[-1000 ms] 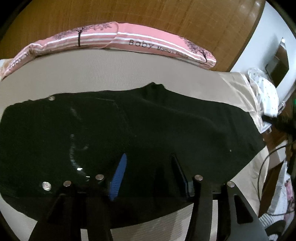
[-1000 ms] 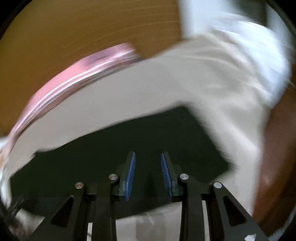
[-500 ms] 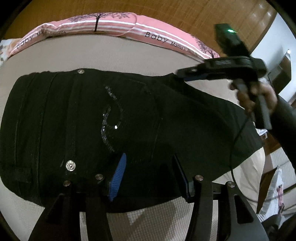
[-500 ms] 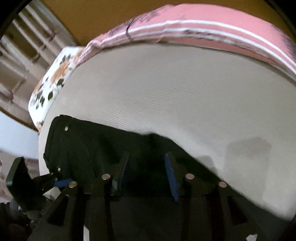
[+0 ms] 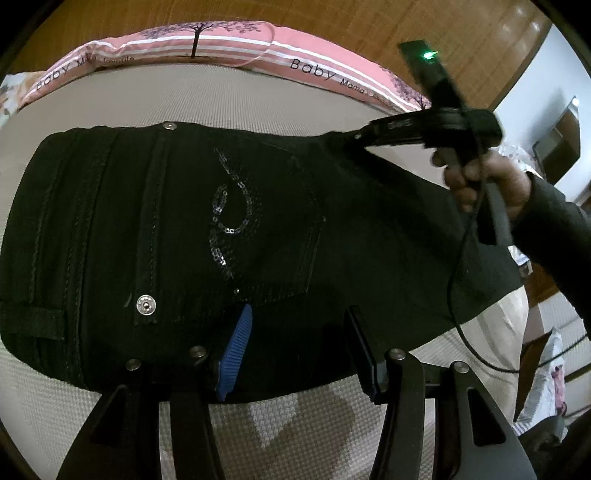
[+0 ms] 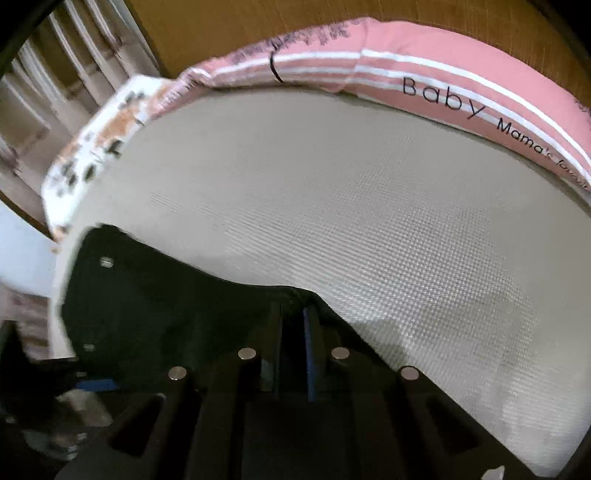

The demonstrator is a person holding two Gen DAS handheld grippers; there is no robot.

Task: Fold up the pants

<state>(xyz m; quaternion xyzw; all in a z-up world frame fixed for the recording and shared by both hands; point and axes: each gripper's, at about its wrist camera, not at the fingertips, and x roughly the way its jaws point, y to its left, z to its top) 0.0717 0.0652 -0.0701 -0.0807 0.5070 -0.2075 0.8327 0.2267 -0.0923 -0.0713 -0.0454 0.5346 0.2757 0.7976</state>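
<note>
While the black pants lie flat on the bed, the left gripper stands open over their near edge; the right gripper is clamped on the far edge.

Left gripper agape; right gripper clamped – pinching cloth

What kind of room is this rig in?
Most likely a bedroom: black pants lie on a beige mattress, with a pink "Baby" pillow against a wooden headboard.
</note>
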